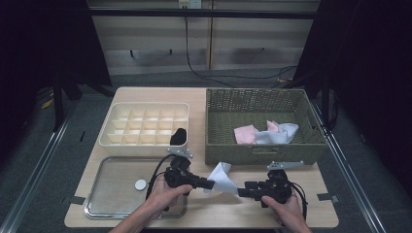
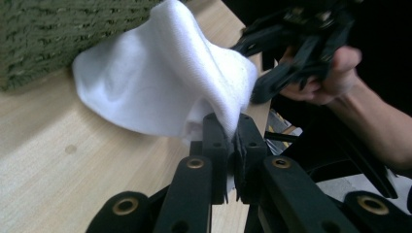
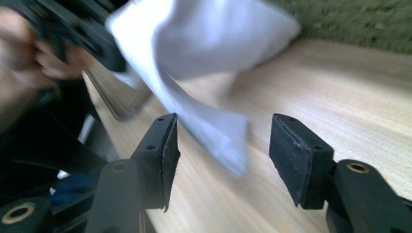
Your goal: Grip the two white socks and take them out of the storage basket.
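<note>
Nearest to us, our two hands hold the tools low over the front of the wooden surface (image 1: 311, 213). Our left tool (image 1: 210, 184) has its jaws pressed together on one edge of the white cloth (image 1: 222, 177), pinching the fabric firmly; in the left gripper view the cloth (image 2: 160, 82) drapes up and away from that clamp. Our right tool (image 1: 241, 191) has its jaws standing apart, and in the right gripper view a corner of the cloth (image 3: 214, 126) hangs between the two pads without either one pressing on it. The cloth sits just in front of the woven basket (image 1: 228, 155). Left of our hands lies a metal tray (image 1: 107, 199) with a small round disc (image 1: 140, 184). Farther back stands a cream divided box (image 1: 109, 136) with a black item (image 1: 179, 137) in one compartment, and the basket holds pink and white cloths (image 1: 267, 133).
</note>
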Demonstrator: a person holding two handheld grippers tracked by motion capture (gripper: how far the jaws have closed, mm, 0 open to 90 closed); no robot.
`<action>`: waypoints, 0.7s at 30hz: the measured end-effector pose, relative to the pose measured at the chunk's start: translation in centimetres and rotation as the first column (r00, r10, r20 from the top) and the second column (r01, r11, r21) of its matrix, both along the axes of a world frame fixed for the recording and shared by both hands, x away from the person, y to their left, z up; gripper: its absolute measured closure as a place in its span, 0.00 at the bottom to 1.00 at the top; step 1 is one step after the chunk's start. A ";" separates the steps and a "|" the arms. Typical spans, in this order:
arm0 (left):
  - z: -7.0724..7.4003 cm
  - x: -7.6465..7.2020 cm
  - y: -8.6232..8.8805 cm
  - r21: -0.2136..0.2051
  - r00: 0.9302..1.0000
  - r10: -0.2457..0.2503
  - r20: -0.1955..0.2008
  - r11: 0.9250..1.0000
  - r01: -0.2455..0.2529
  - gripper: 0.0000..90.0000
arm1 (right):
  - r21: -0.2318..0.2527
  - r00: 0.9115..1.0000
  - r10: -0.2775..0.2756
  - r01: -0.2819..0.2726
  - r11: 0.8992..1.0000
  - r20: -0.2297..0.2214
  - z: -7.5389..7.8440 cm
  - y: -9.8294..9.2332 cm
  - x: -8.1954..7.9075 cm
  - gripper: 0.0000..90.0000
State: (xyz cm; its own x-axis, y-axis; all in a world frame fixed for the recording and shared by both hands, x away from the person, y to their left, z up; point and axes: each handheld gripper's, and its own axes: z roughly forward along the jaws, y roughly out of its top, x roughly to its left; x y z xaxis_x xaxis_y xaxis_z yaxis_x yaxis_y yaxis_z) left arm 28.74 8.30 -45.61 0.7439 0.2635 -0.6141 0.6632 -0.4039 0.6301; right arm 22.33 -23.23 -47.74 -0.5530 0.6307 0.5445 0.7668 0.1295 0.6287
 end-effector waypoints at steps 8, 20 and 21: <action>0.2 0.3 0.8 0.006 1.000 0.022 0.016 1.000 -0.022 0.95 | 0.014 0.998 0.046 -0.045 0.999 -0.033 -0.9 1.1 0.0 0.84; 0.0 -0.3 -0.1 0.060 0.999 -0.001 0.055 0.998 -0.002 0.71 | 0.108 0.997 0.006 0.003 0.994 -0.079 0.0 -1.6 -1.2 0.93; 0.0 -0.3 -0.2 0.069 0.998 -0.006 0.069 0.998 0.001 0.71 | 0.109 0.997 -0.005 0.013 0.994 -0.082 0.1 -2.1 -1.4 0.93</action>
